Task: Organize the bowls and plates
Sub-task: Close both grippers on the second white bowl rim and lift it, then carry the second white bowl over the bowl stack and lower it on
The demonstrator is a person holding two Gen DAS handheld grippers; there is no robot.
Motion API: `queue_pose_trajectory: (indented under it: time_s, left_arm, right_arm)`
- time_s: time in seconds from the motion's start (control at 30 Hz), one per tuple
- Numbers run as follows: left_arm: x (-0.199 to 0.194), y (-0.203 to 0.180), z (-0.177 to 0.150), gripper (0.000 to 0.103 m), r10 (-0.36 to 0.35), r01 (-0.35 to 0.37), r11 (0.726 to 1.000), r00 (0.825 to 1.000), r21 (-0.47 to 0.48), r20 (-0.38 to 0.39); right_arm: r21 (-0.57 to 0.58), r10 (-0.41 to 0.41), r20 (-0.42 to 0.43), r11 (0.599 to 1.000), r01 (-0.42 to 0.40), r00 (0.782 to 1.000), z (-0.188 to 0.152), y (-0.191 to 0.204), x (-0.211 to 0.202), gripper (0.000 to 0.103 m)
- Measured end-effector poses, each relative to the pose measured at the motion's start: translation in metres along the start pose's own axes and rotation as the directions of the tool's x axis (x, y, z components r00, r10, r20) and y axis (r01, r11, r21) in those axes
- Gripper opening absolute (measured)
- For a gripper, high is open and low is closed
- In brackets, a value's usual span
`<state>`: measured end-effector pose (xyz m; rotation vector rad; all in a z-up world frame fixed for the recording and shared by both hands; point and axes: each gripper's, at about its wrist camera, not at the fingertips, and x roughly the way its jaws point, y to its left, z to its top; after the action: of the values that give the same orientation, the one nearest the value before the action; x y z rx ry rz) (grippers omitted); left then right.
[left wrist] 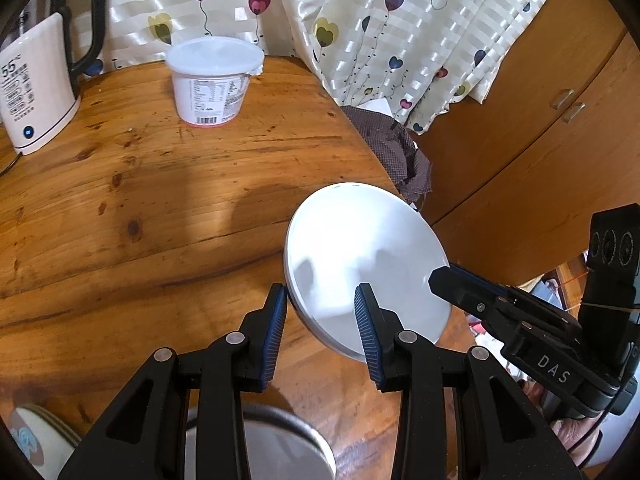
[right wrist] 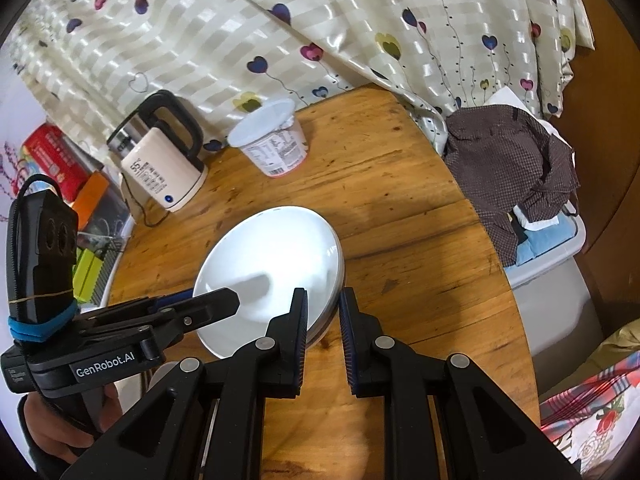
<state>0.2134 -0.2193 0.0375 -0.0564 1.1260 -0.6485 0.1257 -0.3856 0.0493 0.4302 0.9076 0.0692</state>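
A white plate point(left wrist: 366, 264) is held tilted above the wooden table point(left wrist: 160, 200). My left gripper point(left wrist: 320, 300) has its jaws on either side of the plate's near rim, with a wide gap between them. My right gripper point(right wrist: 323, 304) straddles the plate's point(right wrist: 272, 272) right rim, one finger over it and one under it, pinching it. In the left wrist view the right gripper's fingertips point(left wrist: 444, 276) reach onto the plate from the right. A steel bowl point(left wrist: 280, 448) sits below my left gripper. A patterned bowl point(left wrist: 28, 436) shows at the bottom left.
A white yogurt tub point(left wrist: 214, 80) and an electric kettle point(left wrist: 36, 80) stand at the table's far side by a heart-print curtain point(right wrist: 280, 20). A bin with dark cloth point(right wrist: 516, 176) stands off the table's right edge. A wooden cabinet point(left wrist: 540, 140) is behind.
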Motion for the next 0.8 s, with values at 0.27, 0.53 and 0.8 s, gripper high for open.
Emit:
queue_pose_trajectory:
  time_s: [0.27, 0.53, 0.8]
  left_arm:
    - [-0.032, 0.002, -0.015, 0.037, 0.015, -0.015, 1.0, 0.999, -0.009, 0.038]
    - [-0.062, 0.011, -0.039, 0.037, 0.034, -0.032, 0.999, 0.998, -0.031, 0.062]
    - [-0.087, 0.022, -0.067, 0.037, 0.057, -0.052, 0.997, 0.995, -0.062, 0.083]
  right_arm:
    - [-0.043, 0.014, 0.016, 0.999, -0.014, 1.0, -0.008, 0.027, -0.019, 0.016]
    - [-0.081, 0.038, 0.017, 0.996, -0.037, 0.999, -0.022, 0.053, -0.033, 0.016]
    - [-0.127, 0.064, 0.013, 0.99, -0.062, 0.998, -0.043, 0.082, -0.044, 0.016]
